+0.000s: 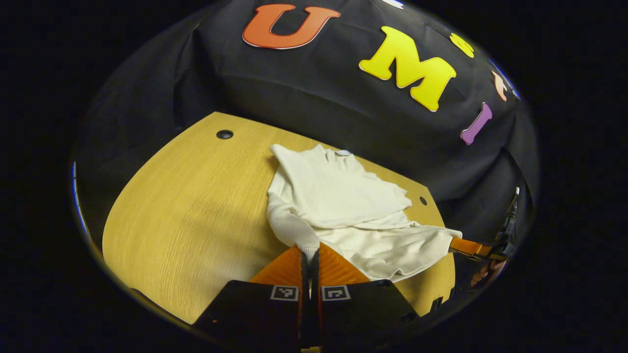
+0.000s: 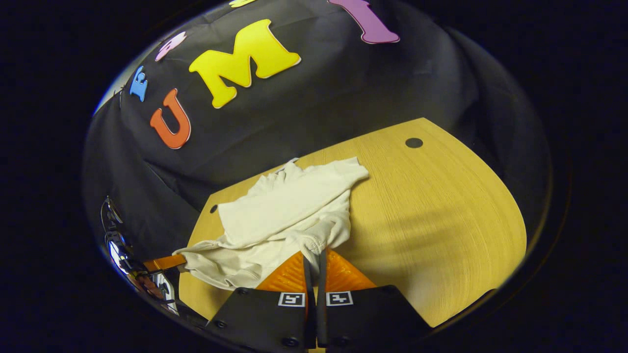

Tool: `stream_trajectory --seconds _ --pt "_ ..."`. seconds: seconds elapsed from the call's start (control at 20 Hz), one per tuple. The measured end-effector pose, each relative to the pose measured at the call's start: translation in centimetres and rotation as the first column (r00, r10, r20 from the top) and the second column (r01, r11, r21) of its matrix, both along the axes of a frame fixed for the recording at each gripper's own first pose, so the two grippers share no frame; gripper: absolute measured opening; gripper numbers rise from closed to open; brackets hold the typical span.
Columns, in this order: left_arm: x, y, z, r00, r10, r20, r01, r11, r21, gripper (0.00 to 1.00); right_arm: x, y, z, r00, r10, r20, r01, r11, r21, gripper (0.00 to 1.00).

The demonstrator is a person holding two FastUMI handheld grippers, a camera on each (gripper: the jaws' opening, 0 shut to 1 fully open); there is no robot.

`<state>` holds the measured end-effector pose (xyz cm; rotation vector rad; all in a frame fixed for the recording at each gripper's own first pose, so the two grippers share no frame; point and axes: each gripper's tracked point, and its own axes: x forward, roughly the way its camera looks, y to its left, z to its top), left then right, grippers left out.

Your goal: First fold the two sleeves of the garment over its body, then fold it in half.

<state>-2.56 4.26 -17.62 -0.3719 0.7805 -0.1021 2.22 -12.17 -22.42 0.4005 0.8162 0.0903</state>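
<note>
I hold a cream-white long-sleeved knit garment (image 1: pixel 343 206) by two points as it lies rumpled on the pale wooden table (image 1: pixel 196 215), near the edge closest to me and toward the dark cloth wall behind. In the left gripper view, my left gripper (image 1: pixel 310 255) has its fingers drawn together on a ribbed cuff at the garment's near edge, the fabric pinched between them. In the right gripper view, my right gripper (image 2: pixel 314 257) is likewise clamped on a bunched fold of the same cream fabric, its fingers pressed close with cloth caught in the narrow gap. One sleeve lies folded across the body, forming a flat upper layer, while the lower part spreads in loose wrinkles toward the table's corner. Each view also catches the other gripper at the garment's far hem. Two small dark round holes (image 1: pixel 224 134) mark the tabletop.
</note>
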Motion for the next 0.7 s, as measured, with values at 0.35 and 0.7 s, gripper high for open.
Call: stream_trajectory --seconds 0.35,0.7 --pt "9.6 -1.1 5.8 0.995 0.033 0.097 -0.024 0.996 -0.091 0.03 9.3 1.0 6.4 0.991 0.047 0.129 -0.044 0.999 -0.023 0.01" --pt "20.4 -1.4 11.0 0.981 0.067 0.18 -0.043 0.99 -0.133 0.03 21.3 2.5 9.8 0.988 0.04 0.15 -0.04 0.999 -0.007 0.01"
